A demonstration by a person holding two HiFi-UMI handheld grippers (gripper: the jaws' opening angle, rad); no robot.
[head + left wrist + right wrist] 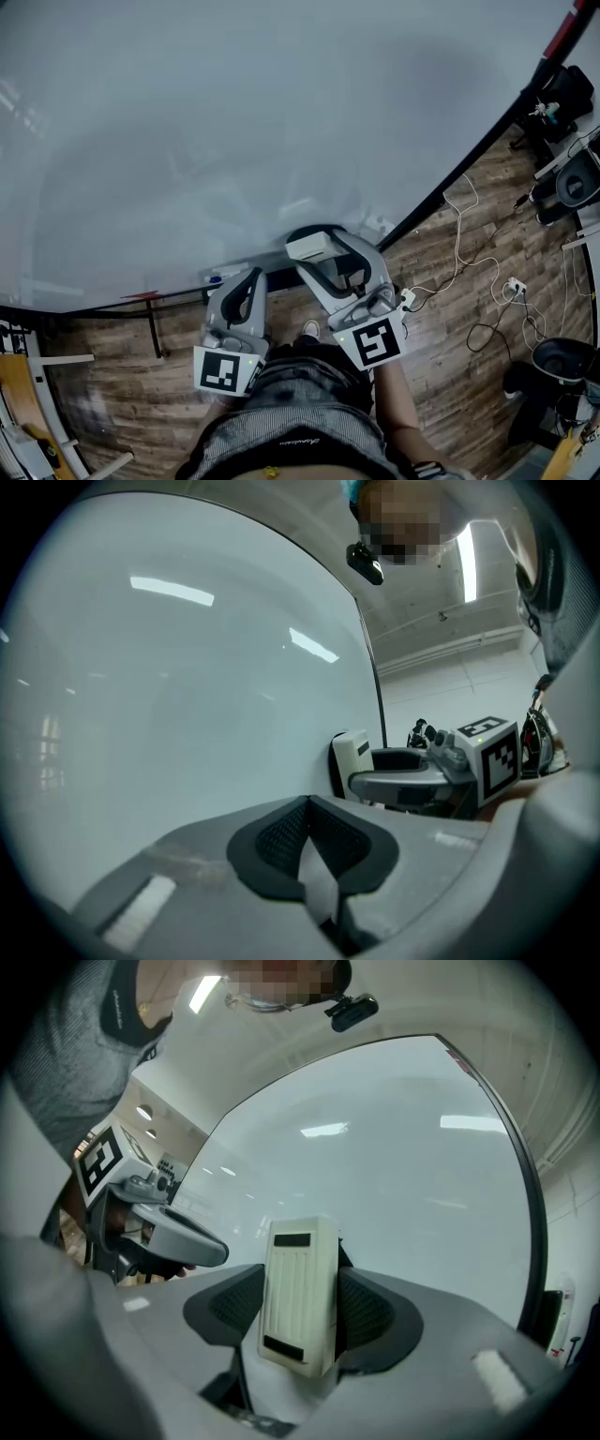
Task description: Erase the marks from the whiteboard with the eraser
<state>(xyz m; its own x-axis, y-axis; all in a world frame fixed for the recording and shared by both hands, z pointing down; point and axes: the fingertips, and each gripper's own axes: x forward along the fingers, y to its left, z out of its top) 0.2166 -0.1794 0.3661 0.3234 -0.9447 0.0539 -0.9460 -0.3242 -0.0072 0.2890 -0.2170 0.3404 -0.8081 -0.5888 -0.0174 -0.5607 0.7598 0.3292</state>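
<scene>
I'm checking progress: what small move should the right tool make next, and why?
Probably draw the eraser away from the whiteboard: the right tool grips it by the board's lower edge, and no marks show in any view.

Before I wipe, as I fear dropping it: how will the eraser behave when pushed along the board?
The eraser looks like a rigid ribbed plastic block, so it probably won't flex. The right gripper clamps its flat sides, so slipping seems unlikely. It looks light; on the glossy board it should glide.
</scene>
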